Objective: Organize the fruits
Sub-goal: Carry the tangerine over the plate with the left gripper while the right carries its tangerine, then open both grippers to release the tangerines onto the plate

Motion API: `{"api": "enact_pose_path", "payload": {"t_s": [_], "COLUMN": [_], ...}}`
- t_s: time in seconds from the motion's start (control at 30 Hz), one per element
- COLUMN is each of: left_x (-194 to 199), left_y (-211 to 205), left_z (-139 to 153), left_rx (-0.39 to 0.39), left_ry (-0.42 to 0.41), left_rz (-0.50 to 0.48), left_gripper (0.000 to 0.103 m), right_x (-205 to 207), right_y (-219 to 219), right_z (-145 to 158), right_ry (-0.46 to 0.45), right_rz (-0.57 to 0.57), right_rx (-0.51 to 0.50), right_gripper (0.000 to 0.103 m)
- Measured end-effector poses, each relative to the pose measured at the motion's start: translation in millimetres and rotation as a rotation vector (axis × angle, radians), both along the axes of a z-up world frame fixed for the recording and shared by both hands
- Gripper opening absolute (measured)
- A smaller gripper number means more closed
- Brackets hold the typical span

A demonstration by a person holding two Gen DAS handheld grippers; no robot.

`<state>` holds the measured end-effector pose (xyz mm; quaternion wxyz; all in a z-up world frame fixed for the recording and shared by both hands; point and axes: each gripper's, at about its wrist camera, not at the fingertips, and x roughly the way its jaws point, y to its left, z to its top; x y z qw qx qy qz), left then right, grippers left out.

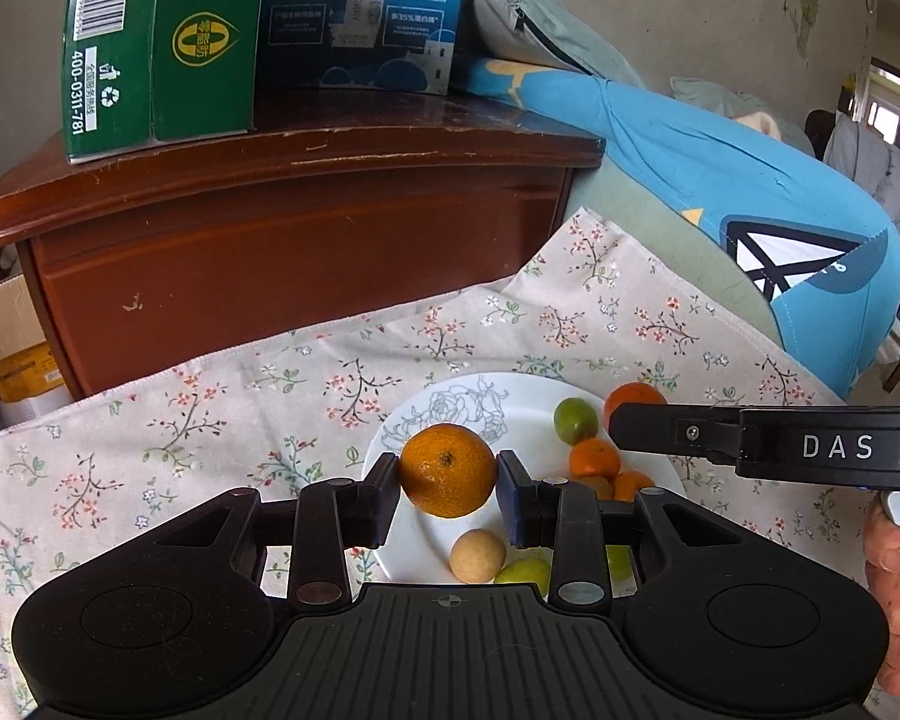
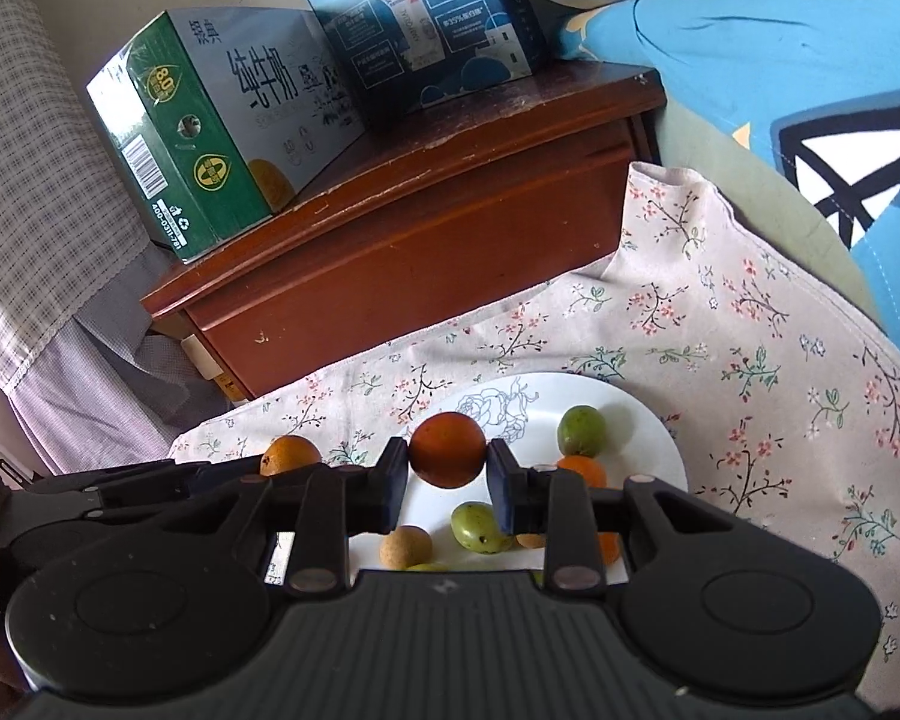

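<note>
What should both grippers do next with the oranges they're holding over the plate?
Probably lower and release them onto bare plate. The left gripper holds an orange, the right gripper a darker orange, both above the white plate where green fruits and small oranges already lie.

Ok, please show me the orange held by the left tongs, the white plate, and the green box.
orange [image 1: 447, 471], left wrist view, front skin.
white plate [image 1: 426, 546], left wrist view, bare surface.
green box [image 2: 177, 132], right wrist view, green side.
</note>
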<state>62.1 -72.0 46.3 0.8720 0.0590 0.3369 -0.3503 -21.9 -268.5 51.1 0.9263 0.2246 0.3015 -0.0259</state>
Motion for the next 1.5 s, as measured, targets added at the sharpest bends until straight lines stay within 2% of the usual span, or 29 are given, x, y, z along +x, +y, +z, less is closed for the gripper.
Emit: {"api": "enact_pose_path", "payload": {"t_s": [0.5,0.8,0.87,0.9,1.0,1.13,1.27,1.33,1.5], "left_x": [19,20,19,19,16,14,8,5,-3], "left_y": [-19,-16,-16,-14,-7,6,18,24,40], "left_z": [-17,-13,-10,-8,1,15,24,27,30], "left_rx": [0.007,-0.011,-0.004,-0.005,-0.017,-0.007,0.009,0.024,0.023], "left_ry": [0.052,0.053,0.053,0.049,0.033,0.022,0.003,-0.005,0.003], "left_rz": [0.021,0.055,0.066,0.076,0.086,0.130,0.160,0.187,0.222], "left_gripper": [0.032,0.034,0.046,0.056,0.058,0.077,0.082,0.092,0.097], "right_x": [30,32,31,31,30,26,18,13,3], "right_y": [-6,-18,-20,-19,-18,-10,0,6,18], "right_z": [-31,-35,-33,-32,-28,-22,-18,-16,-13], "right_ry": [0.080,0.080,0.079,0.077,0.069,0.059,0.057,0.058,0.057], "right_rz": [-0.008,-0.057,-0.064,-0.065,-0.060,-0.036,-0.011,0.000,0.026], "right_rx": [-0.014,0.056,0.062,0.061,0.062,0.054,0.040,0.031,0.020], "right_gripper": [0.029,0.031,0.031,0.032,0.032,0.036,0.036,0.037,0.044]}}
